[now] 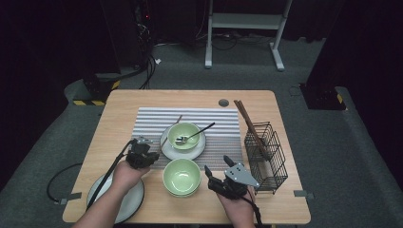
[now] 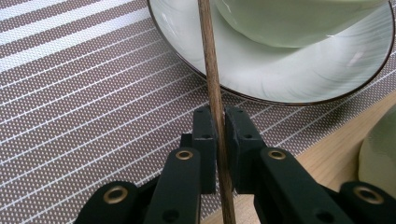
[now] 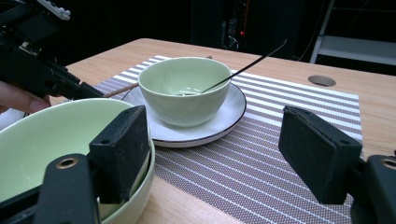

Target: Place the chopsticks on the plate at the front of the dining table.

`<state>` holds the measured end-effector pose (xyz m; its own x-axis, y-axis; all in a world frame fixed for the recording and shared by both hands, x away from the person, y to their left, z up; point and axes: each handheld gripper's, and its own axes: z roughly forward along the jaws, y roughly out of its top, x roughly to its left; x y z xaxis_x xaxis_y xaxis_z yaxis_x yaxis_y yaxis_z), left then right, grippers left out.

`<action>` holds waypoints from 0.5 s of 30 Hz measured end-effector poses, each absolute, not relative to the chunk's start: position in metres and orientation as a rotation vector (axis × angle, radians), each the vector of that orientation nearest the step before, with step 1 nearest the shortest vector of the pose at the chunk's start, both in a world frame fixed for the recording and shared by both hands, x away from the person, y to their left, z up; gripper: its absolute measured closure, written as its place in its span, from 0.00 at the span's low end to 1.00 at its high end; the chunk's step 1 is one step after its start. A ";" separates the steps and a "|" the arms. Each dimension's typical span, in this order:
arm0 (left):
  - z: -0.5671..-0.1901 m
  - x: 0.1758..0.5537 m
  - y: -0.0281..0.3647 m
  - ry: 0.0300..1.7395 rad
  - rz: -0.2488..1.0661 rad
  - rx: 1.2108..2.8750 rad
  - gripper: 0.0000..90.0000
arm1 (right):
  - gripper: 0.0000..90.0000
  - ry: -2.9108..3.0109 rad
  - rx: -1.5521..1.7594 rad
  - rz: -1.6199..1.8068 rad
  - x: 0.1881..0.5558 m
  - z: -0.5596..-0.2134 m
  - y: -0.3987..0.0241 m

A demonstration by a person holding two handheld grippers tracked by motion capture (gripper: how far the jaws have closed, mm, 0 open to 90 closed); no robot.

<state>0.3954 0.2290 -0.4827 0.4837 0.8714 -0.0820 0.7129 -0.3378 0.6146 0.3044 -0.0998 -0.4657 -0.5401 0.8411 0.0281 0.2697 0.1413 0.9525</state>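
My left gripper (image 1: 142,142) (image 2: 217,120) is shut on a thin wooden chopstick (image 2: 212,84) (image 1: 178,119), which runs from between the jaws past the rim of a white plate (image 2: 289,74) (image 1: 183,152). On that plate stands a pale green bowl (image 1: 184,135) (image 3: 184,88) with a black-handled spoon (image 1: 195,134) (image 3: 243,67) in it. A second green bowl (image 1: 181,176) (image 3: 46,140) sits nearer the front edge. My right gripper (image 1: 217,165) (image 3: 219,154) is open beside this bowl, its left pad against the bowl's rim and nothing held.
A striped placemat (image 1: 223,123) (image 2: 93,93) lies under the plate. At the right stands a black wire rack (image 1: 268,156) with chopsticks (image 1: 249,126) leaning in it. Another white plate (image 1: 130,202) lies at the front left under my left forearm. The wooden table (image 1: 119,109) has a round grommet (image 1: 223,102).
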 end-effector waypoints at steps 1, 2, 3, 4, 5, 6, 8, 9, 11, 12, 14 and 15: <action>-0.483 0.395 0.229 1.304 0.347 2.141 0.91 | 0.27 1.896 1.062 1.406 0.304 -0.466 -0.100; -0.484 0.396 0.229 1.303 0.350 2.145 0.91 | 0.27 1.898 1.062 1.404 0.305 -0.466 -0.100; -0.484 0.396 0.228 1.304 0.342 2.142 0.91 | 0.27 1.899 1.063 1.406 0.305 -0.467 -0.100; -0.484 0.396 0.228 1.303 0.342 2.143 0.91 | 0.27 1.901 1.067 1.405 0.305 -0.467 -0.099; -0.485 0.397 0.228 1.303 0.338 2.144 0.91 | 0.27 1.902 1.067 1.402 0.305 -0.468 -0.099; -0.485 0.397 0.228 1.304 0.336 2.142 0.91 | 0.27 1.902 1.065 1.403 0.305 -0.468 -0.099; -0.486 0.398 0.227 1.304 0.336 2.146 0.91 | 0.27 1.900 1.066 1.403 0.305 -0.467 -0.100; -0.486 0.398 0.226 1.304 0.333 2.148 0.91 | 0.27 1.898 1.063 1.404 0.305 -0.467 -0.100; -0.487 0.399 0.225 1.304 0.331 2.149 0.91 | 0.28 1.901 1.069 1.402 0.305 -0.467 -0.100; -0.487 0.399 0.225 1.305 0.329 2.151 0.91 | 0.28 1.903 1.070 1.401 0.305 -0.467 -0.100; -0.487 0.400 0.224 1.301 0.333 2.156 0.91 | 0.28 1.902 1.068 1.401 0.305 -0.468 -0.099; -0.487 0.401 0.224 1.301 0.330 2.153 0.91 | 0.28 1.902 1.068 1.401 0.305 -0.468 -0.099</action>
